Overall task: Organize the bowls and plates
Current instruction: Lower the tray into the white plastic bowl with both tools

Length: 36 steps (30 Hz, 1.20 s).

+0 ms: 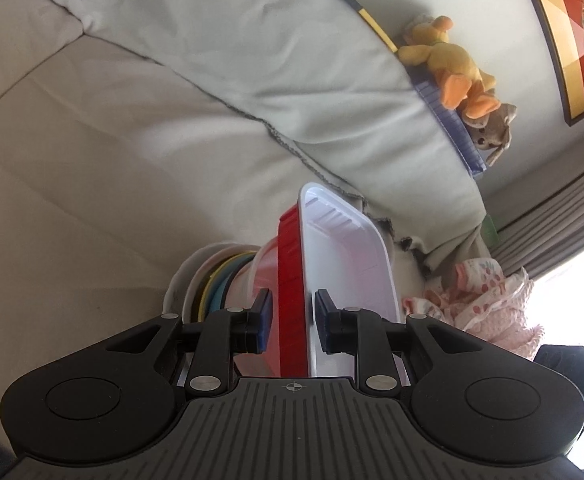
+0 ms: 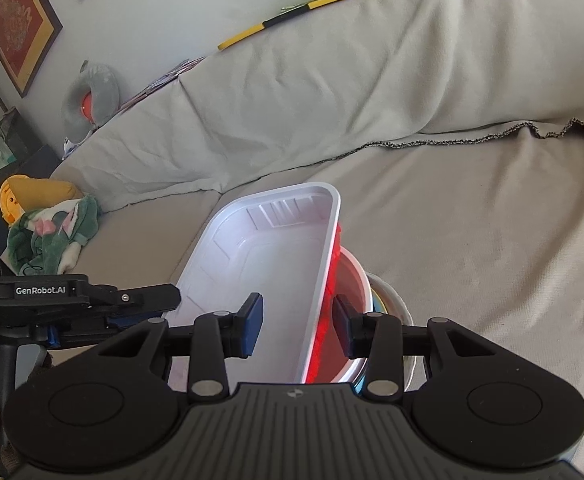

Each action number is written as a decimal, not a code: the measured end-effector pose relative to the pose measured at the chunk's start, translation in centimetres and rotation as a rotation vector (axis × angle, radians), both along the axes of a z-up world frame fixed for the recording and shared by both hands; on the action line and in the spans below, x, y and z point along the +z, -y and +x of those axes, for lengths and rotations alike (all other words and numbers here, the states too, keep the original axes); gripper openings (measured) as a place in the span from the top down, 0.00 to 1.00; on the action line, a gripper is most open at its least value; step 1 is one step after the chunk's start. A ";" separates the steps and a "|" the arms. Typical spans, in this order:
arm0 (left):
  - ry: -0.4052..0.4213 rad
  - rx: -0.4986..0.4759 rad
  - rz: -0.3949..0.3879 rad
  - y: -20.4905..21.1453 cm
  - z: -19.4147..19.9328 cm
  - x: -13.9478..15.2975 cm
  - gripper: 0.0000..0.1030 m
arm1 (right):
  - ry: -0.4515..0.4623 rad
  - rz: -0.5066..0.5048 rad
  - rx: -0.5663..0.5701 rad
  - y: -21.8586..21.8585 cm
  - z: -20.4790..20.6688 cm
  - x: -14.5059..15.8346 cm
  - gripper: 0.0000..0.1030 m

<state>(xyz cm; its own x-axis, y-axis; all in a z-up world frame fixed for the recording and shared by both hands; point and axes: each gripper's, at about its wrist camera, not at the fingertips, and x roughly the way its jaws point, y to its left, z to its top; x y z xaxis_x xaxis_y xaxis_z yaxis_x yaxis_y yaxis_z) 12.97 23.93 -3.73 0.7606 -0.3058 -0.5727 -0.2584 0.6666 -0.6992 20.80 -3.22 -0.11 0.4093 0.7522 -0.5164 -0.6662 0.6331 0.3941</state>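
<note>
Two claws met at one stack of dishes on the sofa seat (image 2: 471, 240). Uppermost sat a white rectangular tray (image 1: 343, 248), nested inside a red tray (image 1: 290, 280) of the same shape, and both rested in a white bowl (image 2: 357, 276). Under that lay a pile of plates (image 1: 208, 284), with yellow and blue rims showing among white ones.

The left claw (image 1: 290, 318) stood narrow, straddling the long edge of the two trays; its blue pads (image 1: 263, 320) sat close on either side of the rims, but I could not tell whether they pressed on them.

The right claw (image 2: 297, 326) straddled the opposite long edge in the same way, one pad inside the white tray and the other beside the red wall. A visible gap remained on the inner side, so it gripped nothing.

Stuffed toys (image 1: 451, 64) lay on the sofa's backrest (image 1: 292, 64).
</note>
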 end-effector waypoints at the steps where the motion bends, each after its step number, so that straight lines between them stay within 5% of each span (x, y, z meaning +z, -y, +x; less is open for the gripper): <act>1: 0.000 -0.010 -0.002 0.1 0.1 0.0 0.76 | 0.002 -0.002 0.006 -0.1 -0.2 0.0 0.62; 21: 0.000 -0.051 0.007 1.2 0.3 0.0 0.76 | 0.002 -0.008 0.002 0.1 -0.4 -0.2 0.62; 30: 0.050 0.030 -0.019 0.5 -1.1 0.1 0.76 | 0.013 -0.005 -0.006 0.3 -0.5 -0.1 0.62; 36: 0.120 0.087 0.057 1.7 -3.7 1.3 0.76 | 0.055 0.018 -0.046 1.8 -1.0 0.8 0.62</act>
<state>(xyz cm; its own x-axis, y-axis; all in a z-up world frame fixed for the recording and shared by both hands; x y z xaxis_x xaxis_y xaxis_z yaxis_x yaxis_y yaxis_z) 9.32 22.18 -2.40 0.8469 -0.2059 -0.4902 -0.2332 0.6847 -0.6905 19.75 -4.97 0.73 0.4707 0.7411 -0.4788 -0.6578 0.6564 0.3694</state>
